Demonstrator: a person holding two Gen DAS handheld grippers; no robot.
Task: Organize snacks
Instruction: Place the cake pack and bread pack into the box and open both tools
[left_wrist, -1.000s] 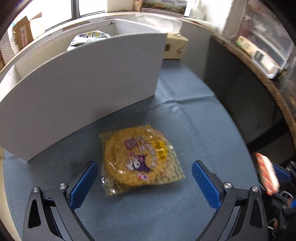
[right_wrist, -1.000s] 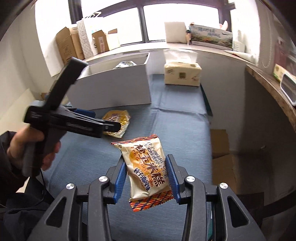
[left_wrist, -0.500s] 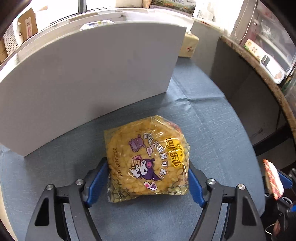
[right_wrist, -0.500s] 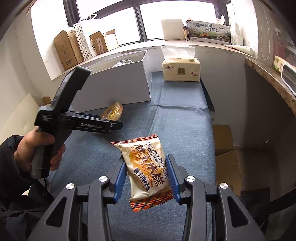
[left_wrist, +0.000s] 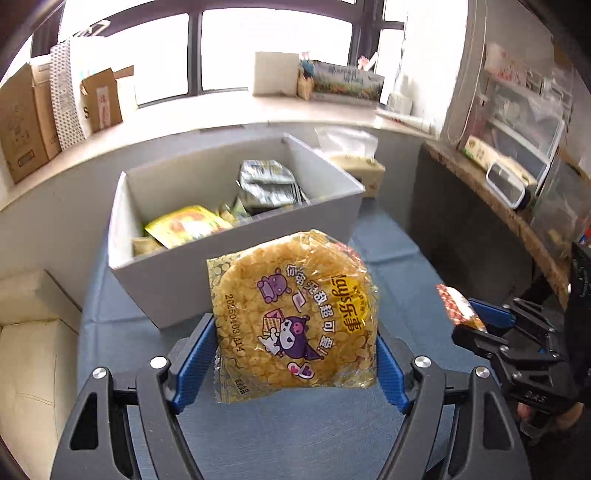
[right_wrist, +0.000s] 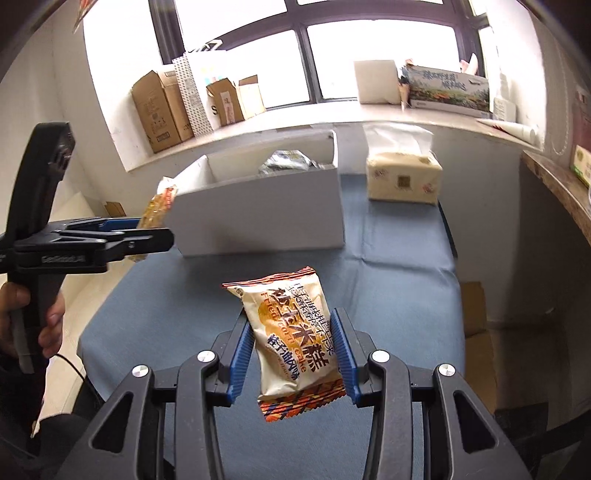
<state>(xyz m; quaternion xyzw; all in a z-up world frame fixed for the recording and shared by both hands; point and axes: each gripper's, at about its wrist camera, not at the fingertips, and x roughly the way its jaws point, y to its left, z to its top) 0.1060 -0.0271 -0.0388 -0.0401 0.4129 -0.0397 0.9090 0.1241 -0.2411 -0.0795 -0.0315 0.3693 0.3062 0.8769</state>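
Far left, in the right wrist view: a hand (right_wrist: 31, 325) around a black handle. Just right of it, the left gripper (left_wrist: 295, 354), clamped on a round yellow corn-cracker packet (left_wrist: 295, 314), blue pads (left_wrist: 195, 354) pressed to both side edges. Packet lifted clear of the blue cloth (left_wrist: 295, 435), tilted up toward the camera, hanging just in front of the near wall of the white box (left_wrist: 236, 266). Inside the box, a yellow packet (left_wrist: 184, 225) at left and a silver-grey packet (left_wrist: 269, 184) at right. Right of the box, a tissue pack (right_wrist: 404, 179) on the cloth. Further right, the right gripper (right_wrist: 291, 358), narrowed onto a cream and orange corn cake packet (right_wrist: 291, 343), gripped at mid-height by both pads, top and bottom ends sticking out, held above the cloth and well short of the box. Behind everything, cardboard boxes (right_wrist: 162, 110) on the window sill.
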